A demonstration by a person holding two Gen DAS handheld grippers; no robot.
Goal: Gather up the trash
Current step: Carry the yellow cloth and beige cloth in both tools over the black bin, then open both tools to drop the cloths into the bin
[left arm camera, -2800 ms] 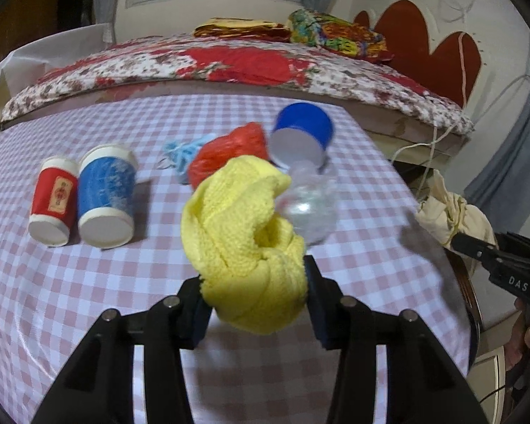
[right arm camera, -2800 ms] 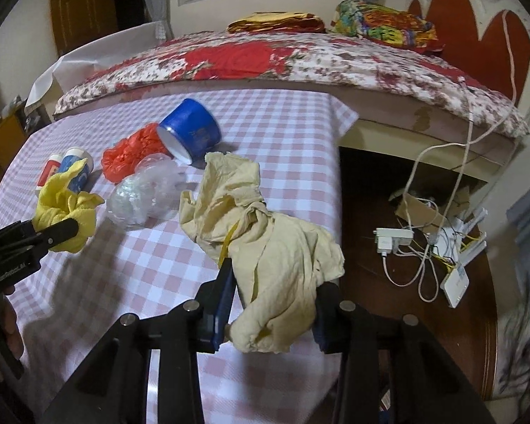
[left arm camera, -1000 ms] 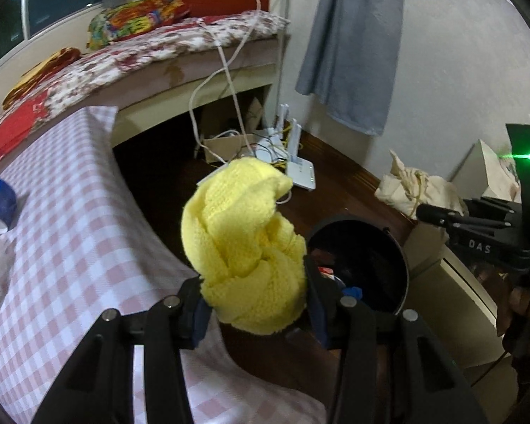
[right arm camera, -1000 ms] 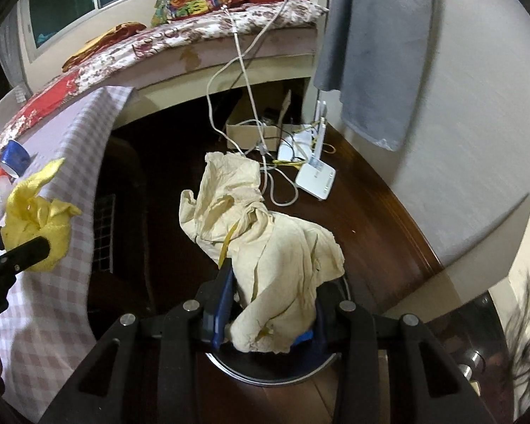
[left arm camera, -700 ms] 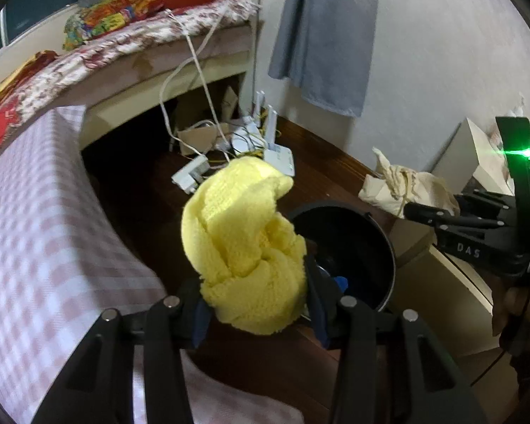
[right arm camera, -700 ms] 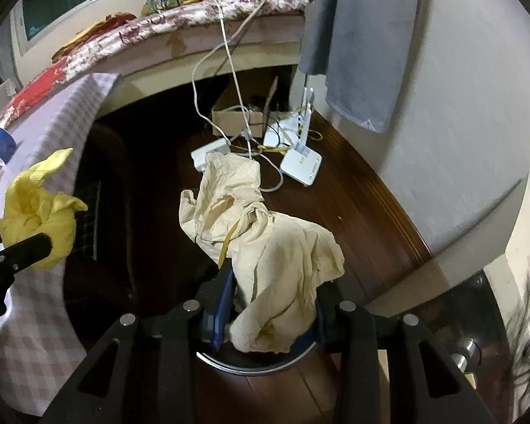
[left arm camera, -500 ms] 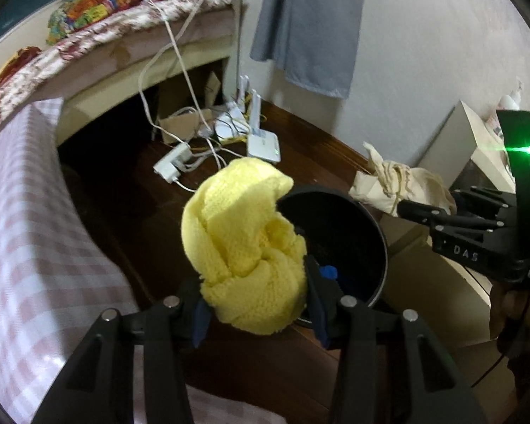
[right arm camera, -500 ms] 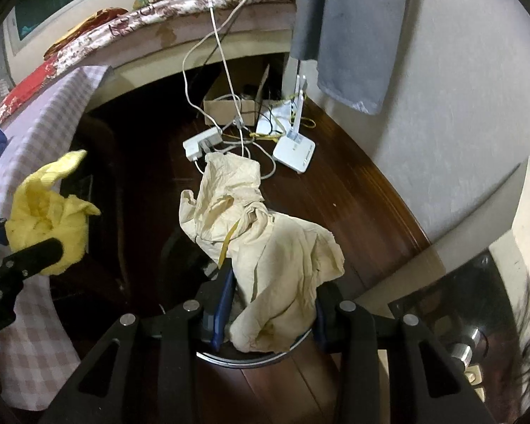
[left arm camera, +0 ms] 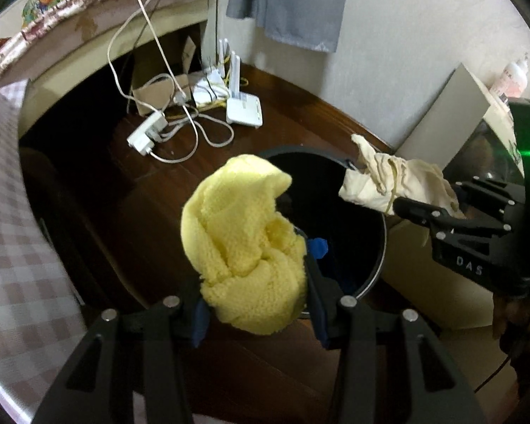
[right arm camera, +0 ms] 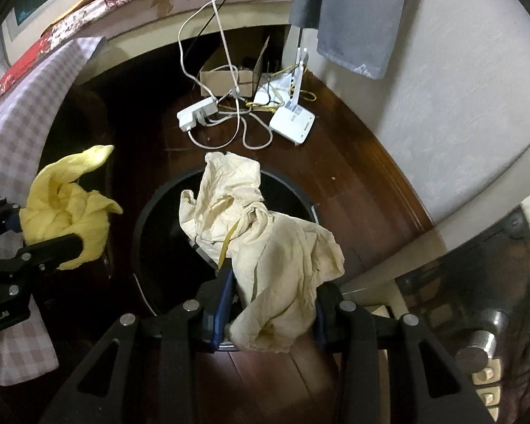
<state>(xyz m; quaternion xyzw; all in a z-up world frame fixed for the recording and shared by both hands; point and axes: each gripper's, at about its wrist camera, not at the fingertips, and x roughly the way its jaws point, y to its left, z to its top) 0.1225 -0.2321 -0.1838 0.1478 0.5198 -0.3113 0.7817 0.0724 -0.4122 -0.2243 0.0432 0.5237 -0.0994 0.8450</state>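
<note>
**Two rags held over the bin**

At the far left, a checked tablecloth (left arm camera: 7, 247) is seen, hanging over the table edge. Just right of it, the left gripper (left arm camera: 256, 312) is clamped on a yellow cloth (left arm camera: 243, 247), which is bunched between the jaws and held above the near-left rim of a black bin (left arm camera: 378, 258). A blue item (left arm camera: 317, 247) is glimpsed inside the bin, beside the cloth; what it is cannot be told.

Beyond the bin, on the dark wooden floor, a white power strip (left arm camera: 145, 134), tangled cables and a white router (left arm camera: 244, 109) are laid out, with a cardboard box (right arm camera: 226, 77) behind them and a grey garment (left arm camera: 289, 3) hung on the wall above.

Further right, the right gripper (right arm camera: 270, 318) is closed on a crumpled beige cloth (right arm camera: 265, 243), which is held over the bin's right side, its loose end raised above the opening. The two cloths are kept apart, with the bin mouth between them.
</note>
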